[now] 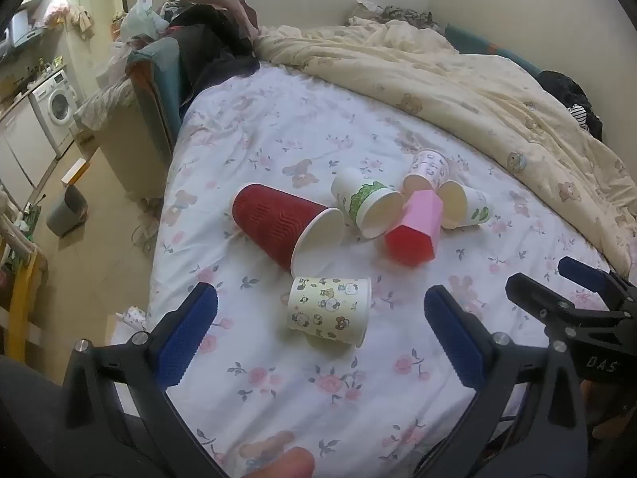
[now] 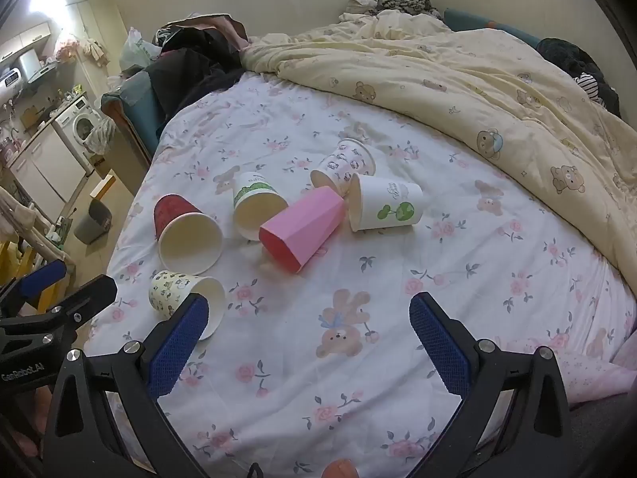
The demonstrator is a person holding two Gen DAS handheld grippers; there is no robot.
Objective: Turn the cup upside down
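Observation:
Several cups lie on their sides on the floral bedsheet (image 1: 278, 131). A cartoon-print paper cup (image 1: 328, 310) lies nearest, between the wide-open fingers of my left gripper (image 1: 318, 310); it also shows in the right wrist view (image 2: 175, 290). Behind it lie a red ribbed cup (image 1: 278, 225), a green-print cup (image 1: 364, 205), a pink faceted cup (image 1: 418, 227), a pink-print cup (image 1: 428, 167) and a white cup (image 1: 464, 203). My right gripper (image 2: 308, 318) is open and empty over bare sheet, right of the cups, and shows at the right of the left wrist view (image 1: 573, 290).
A rumpled cream quilt (image 1: 458, 79) covers the far and right side of the bed. Dark clothes and bags (image 1: 211, 36) are piled at the far left corner. The bed's left edge drops to a floor with a grey bin (image 1: 65, 211) and a washing machine (image 1: 55, 103).

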